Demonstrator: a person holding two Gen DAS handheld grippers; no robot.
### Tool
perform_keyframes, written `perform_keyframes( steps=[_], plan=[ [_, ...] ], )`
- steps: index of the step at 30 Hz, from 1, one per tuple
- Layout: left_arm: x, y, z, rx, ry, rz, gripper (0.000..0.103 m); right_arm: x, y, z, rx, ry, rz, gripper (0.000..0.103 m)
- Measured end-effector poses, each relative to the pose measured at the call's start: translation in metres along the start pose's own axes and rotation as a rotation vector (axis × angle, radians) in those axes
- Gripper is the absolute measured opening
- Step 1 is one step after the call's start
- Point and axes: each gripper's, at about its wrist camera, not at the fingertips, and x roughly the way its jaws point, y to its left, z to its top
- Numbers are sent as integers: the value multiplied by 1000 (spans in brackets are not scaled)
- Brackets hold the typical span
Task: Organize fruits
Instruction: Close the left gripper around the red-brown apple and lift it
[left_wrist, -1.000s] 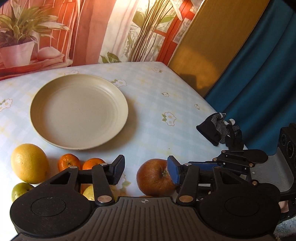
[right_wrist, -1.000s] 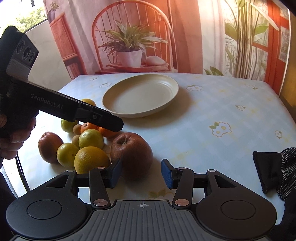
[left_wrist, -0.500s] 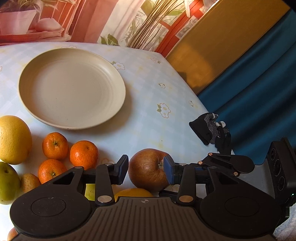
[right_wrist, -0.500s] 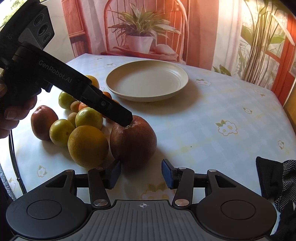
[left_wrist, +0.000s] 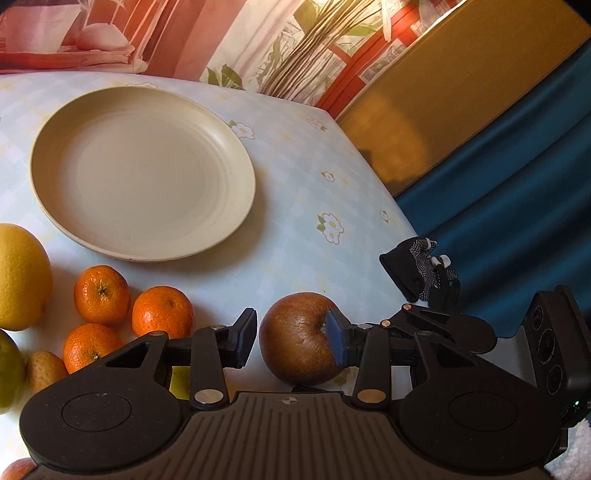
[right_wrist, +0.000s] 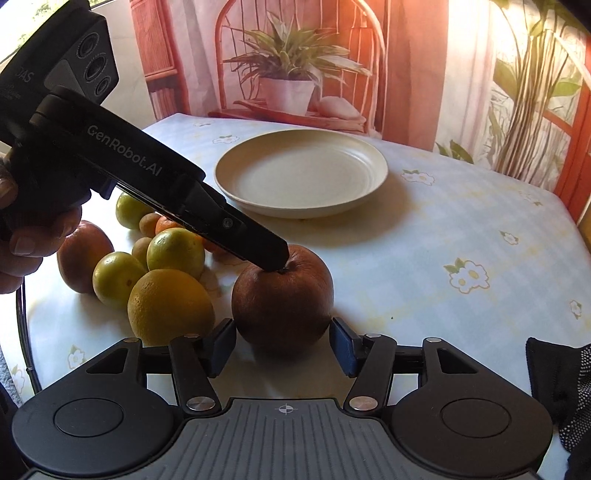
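Brown apple (right_wrist: 282, 295) on tablecloth (right_wrist: 424, 258), near side of empty plate (right_wrist: 301, 173), dead ahead of right gripper (right_wrist: 282, 345). Jaws opening, one pad each side, neither touching. Left gripper (left_wrist: 291, 336) alongside: one pad on apple near stem, other w/ a gap; nothing gripped. Right better centred, prob. its pick.

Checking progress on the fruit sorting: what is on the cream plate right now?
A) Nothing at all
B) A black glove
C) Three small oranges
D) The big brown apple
A: in both wrist views the cream plate shows only its bare surface, while the brown apple and the small oranges sit on the tablecloth and the black glove lies at the table's edge.
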Motion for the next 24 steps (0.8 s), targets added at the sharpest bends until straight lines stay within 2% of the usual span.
perform_keyframes(
  steps=[8, 14, 24],
  plan=[
    [8, 7, 4, -55, 5, -37, 44, 0, -4, -4, 40, -20, 2, 52],
    [2, 2, 4, -40, -22, -49, 44, -2, -2, 1, 35, -36, 2, 51],
    [-40, 15, 36, -71, -145, -17, 44, 7, 9, 63, -90, -81, 15, 51]
  ],
)
